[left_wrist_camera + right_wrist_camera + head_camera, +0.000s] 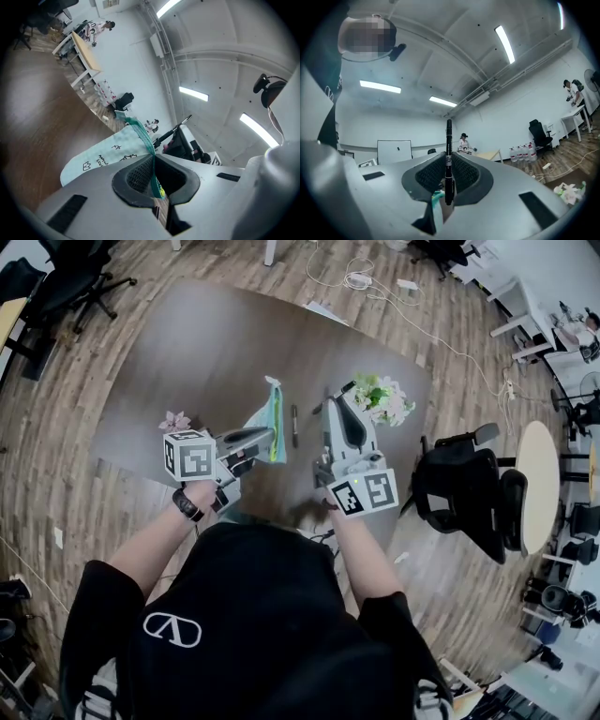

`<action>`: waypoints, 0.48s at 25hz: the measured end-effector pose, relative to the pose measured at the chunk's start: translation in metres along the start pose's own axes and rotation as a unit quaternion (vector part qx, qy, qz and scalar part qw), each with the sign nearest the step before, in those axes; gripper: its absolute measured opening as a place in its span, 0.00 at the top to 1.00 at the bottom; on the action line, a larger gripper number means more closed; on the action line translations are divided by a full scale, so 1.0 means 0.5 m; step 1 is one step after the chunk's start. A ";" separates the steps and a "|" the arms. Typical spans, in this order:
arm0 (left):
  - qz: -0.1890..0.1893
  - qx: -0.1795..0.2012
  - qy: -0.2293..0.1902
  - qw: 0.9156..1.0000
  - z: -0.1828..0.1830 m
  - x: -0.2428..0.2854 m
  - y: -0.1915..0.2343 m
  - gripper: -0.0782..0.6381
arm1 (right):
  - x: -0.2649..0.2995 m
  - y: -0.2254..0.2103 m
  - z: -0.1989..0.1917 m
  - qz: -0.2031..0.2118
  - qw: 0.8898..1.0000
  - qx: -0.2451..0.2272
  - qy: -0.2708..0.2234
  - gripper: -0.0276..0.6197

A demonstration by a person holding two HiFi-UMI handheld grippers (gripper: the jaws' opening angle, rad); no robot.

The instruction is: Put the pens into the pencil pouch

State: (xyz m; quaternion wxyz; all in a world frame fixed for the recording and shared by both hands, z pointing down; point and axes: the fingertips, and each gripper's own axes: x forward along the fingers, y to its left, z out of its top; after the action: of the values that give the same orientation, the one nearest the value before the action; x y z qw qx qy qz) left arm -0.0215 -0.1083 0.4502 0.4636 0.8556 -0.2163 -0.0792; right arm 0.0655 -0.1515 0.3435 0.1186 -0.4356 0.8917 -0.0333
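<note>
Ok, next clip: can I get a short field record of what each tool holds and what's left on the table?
left tool: shut on the edge of the pencil pouch
right tool: shut on a black pen, pen crosswise to the pads
table: one loose pen, flower bunch, small pink flower
pouch contents: cannot tell

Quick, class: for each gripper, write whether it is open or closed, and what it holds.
Left gripper: closed on the pencil pouch, at its green edge.
Right gripper: closed on a black pen.
</note>
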 end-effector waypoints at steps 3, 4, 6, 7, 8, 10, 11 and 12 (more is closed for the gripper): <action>-0.004 0.001 0.002 1.000 0.000 0.009 -0.007 0.87 | 0.037 0.046 0.007 0.032 0.999 0.009 -0.007 0.89; -0.006 0.002 0.002 1.000 -0.001 0.012 -0.009 0.87 | 0.044 0.059 0.005 0.040 0.999 0.011 -0.007 0.89; -0.010 0.003 0.002 1.000 -0.001 0.015 -0.014 0.87 | 0.054 0.078 -0.001 0.053 0.998 0.018 -0.003 0.89; -0.012 0.004 0.003 1.000 0.000 0.016 -0.018 0.87 | 0.057 0.085 -0.005 0.058 0.998 0.022 0.001 0.89; -0.014 0.005 0.003 1.000 0.002 0.018 -0.022 0.87 | 0.059 0.089 -0.010 0.061 0.998 0.025 0.005 0.89; -0.018 0.006 0.003 1.000 0.004 0.021 -0.029 0.87 | 0.057 0.093 -0.020 0.064 0.997 0.027 0.015 0.89; -0.020 0.007 0.002 1.000 0.005 0.022 -0.032 0.87 | 0.056 0.094 -0.026 0.065 0.997 0.026 0.020 0.89; -0.022 0.008 0.001 1.000 0.007 0.021 -0.036 0.87 | 0.054 0.095 -0.031 0.065 0.997 0.022 0.025 0.89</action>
State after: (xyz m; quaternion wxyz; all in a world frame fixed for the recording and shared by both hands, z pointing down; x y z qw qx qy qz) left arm -0.0078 -0.1073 0.4342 0.4549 0.8640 -0.1979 -0.0865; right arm 0.0095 -0.1441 0.3460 0.1079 -0.3735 0.9197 -0.0558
